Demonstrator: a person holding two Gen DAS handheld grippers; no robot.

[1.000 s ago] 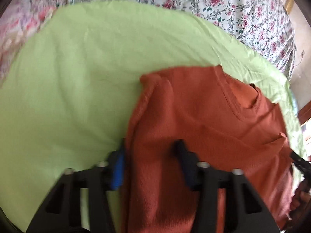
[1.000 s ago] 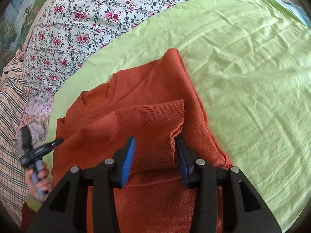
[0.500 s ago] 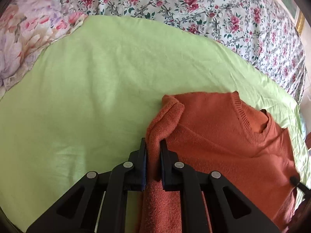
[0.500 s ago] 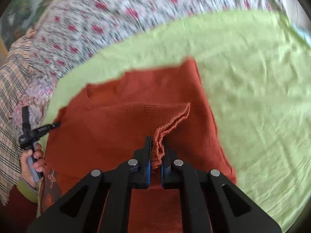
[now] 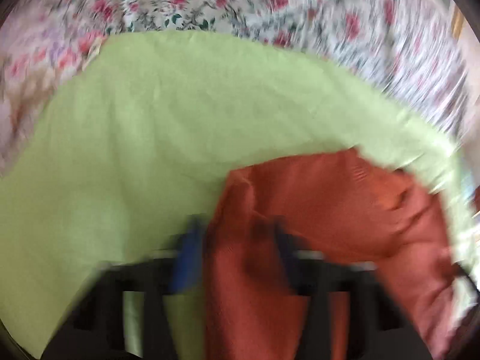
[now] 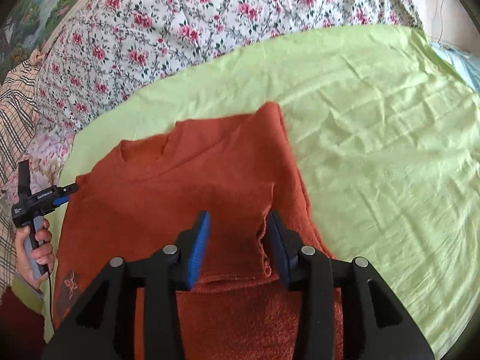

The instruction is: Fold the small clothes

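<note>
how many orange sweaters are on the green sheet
1. The orange sweater lies on the green sheet, collar toward the floral bedding; the open right tool straddles its folded-in cuff. Nothing else shows, though layers could hide more.

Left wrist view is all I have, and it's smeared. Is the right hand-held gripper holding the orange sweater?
Observer: No. The right hand-held gripper is open, with its pads on either side of a folded-in sleeve on the orange sweater.
Operator: Where does that sleeve lie?
Observer: Across the sweater's body, below the neckline.
Operator: And how does my left one look from there?
Observer: The left hand-held gripper points at the sweater's shoulder edge on the person's left. A hand is wrapped around its grip.
</note>
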